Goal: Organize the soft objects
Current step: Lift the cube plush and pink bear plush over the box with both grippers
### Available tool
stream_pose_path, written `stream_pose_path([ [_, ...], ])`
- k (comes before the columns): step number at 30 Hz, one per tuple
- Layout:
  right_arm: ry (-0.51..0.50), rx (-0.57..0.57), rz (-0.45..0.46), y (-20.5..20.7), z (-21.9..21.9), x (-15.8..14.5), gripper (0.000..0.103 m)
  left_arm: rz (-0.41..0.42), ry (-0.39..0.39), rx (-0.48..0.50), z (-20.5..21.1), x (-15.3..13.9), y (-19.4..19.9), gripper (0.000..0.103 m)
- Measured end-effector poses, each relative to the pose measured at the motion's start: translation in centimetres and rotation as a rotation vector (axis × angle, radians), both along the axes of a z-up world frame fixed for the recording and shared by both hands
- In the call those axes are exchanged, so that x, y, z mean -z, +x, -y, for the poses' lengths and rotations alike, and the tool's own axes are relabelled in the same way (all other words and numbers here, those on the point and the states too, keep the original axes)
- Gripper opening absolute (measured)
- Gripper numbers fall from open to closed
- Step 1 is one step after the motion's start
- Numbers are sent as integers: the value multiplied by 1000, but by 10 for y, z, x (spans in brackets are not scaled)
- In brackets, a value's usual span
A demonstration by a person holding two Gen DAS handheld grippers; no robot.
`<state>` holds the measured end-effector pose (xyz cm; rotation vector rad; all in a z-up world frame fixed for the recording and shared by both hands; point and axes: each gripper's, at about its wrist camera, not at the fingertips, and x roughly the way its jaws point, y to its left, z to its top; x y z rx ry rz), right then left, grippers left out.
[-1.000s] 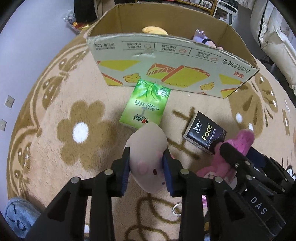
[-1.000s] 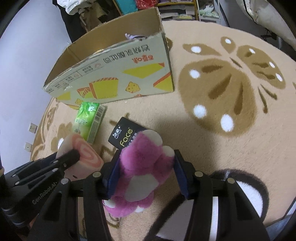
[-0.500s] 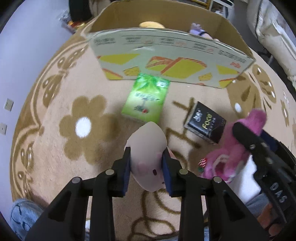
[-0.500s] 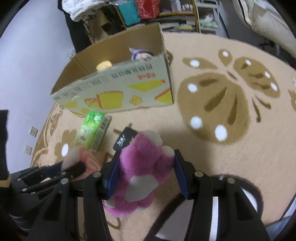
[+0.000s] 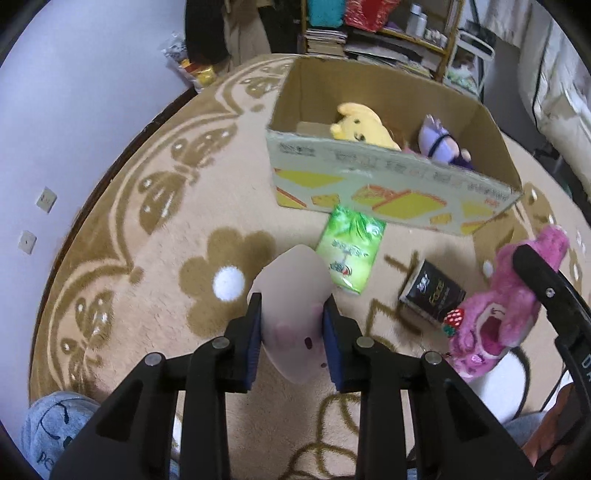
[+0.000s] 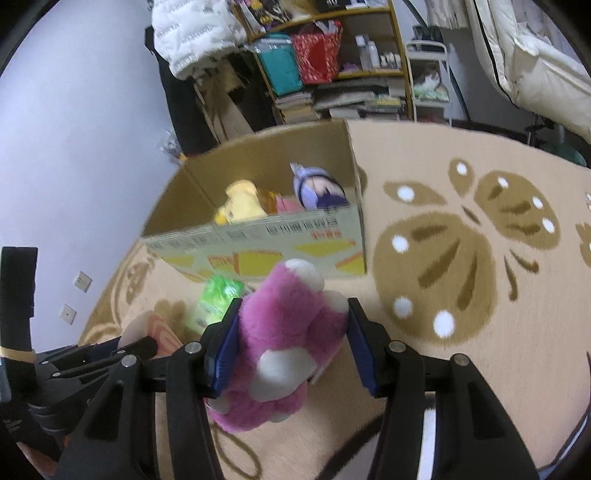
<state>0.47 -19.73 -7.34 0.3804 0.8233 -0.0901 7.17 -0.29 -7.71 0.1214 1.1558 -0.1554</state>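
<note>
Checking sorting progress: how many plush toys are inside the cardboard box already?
2 visible: a yellow plush at the left and a purple plush at the right of the cardboard box; its front wall may hide more.

- A lived-in home room: beige plush carpet (image 6: pixel 461 155) patterned with brown butterflies.
- Cluttered wooden bookshelf (image 6: pixel 354 66), white puffer jacket (image 6: pixel 195 33) hanging, pale wall sockets (image 5: pixel 46 199).
</note>
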Motion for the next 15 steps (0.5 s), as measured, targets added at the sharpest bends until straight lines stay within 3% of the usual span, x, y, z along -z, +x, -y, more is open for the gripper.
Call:
stream_pose_path([
  [8,-24,17,82,4,4,-26,57,58,-14,-45,-11,-17,9,28],
  [15,-26,28,146,9,12,-46,57,164,-17,-100,-19,-45,14,27],
])
